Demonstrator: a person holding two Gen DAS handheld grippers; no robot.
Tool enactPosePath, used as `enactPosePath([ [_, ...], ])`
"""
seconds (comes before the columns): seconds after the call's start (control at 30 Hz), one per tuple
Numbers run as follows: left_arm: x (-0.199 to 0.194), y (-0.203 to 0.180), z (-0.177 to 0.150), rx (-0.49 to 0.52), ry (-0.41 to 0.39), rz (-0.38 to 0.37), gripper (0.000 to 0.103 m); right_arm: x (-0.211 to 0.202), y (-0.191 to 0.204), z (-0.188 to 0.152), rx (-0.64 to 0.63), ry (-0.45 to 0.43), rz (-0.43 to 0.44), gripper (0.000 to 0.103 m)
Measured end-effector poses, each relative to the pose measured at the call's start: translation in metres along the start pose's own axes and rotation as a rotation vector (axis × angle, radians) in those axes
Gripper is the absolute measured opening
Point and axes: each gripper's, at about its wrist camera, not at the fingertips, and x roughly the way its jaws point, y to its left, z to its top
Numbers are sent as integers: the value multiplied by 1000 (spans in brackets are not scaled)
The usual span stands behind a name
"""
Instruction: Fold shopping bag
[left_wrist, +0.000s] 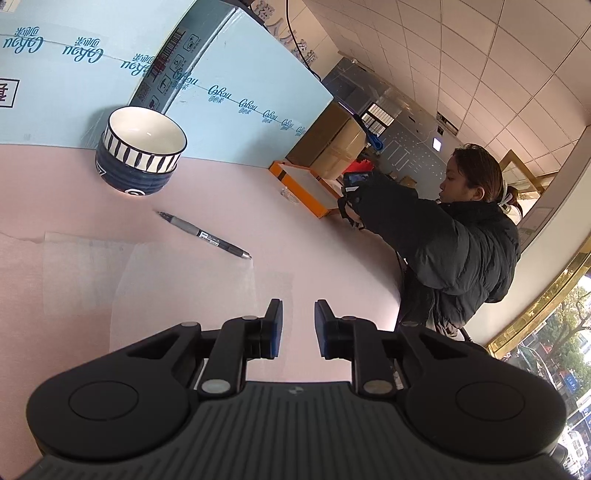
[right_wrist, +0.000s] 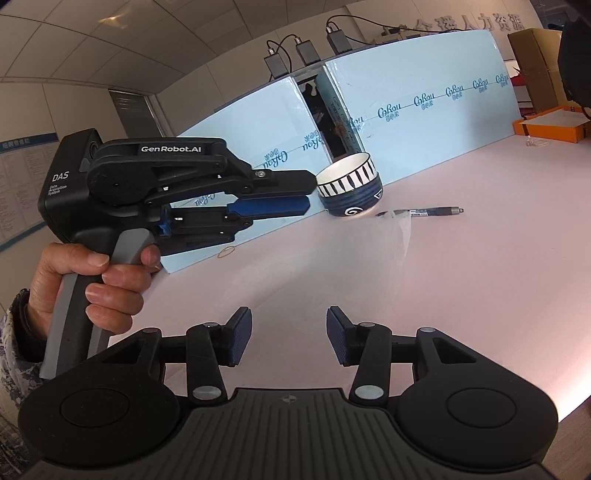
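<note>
The shopping bag (left_wrist: 159, 284) is a thin, see-through film lying flat on the pink table (left_wrist: 332, 251), left of and ahead of my left gripper (left_wrist: 298, 317). Its jaws stand a little apart with nothing visible between them; the left finger is at the bag's right edge. In the right wrist view, a corner of the bag (right_wrist: 400, 229) stands up slightly beside the pen, and the rest barely shows. My right gripper (right_wrist: 289, 326) is open over bare table with nothing between its pads. The left gripper (right_wrist: 309, 194) appears from the side, held by a hand (right_wrist: 92, 284).
A blue-and-white striped bowl (left_wrist: 140, 155) (right_wrist: 349, 184) and a pen (left_wrist: 205, 236) (right_wrist: 428, 212) lie beyond the bag. Light blue boxes (left_wrist: 240, 81) (right_wrist: 424, 122) wall off the table's back. An orange tray (left_wrist: 306, 184) (right_wrist: 550, 127) sits far right, near a person in a black jacket (left_wrist: 461, 251).
</note>
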Motion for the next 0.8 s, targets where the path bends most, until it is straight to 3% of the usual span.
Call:
enactPosePath([
  [0.13, -45, 27, -5, 14, -29, 135, 45, -13, -16, -6, 27, 2, -34, 51],
  [0.27, -103, 73, -21, -64, -62, 327, 47, -11, -27, -13, 77, 53, -15, 51],
  [0.4, -140, 121, -37, -185, -64, 438, 47, 2, -21, -18, 122, 115, 68, 51],
  [0.57, -142, 138, -53, -240, -49, 383, 47, 14, 13, -21, 31, 150, 112, 52],
  [0.7, -124, 133, -51, -182, -40, 383, 47, 18, 37, -23, -74, 159, 97, 61],
  [0.8, -109, 127, -49, -96, -49, 424, 48, 24, 47, -27, -129, 188, 75, 64],
])
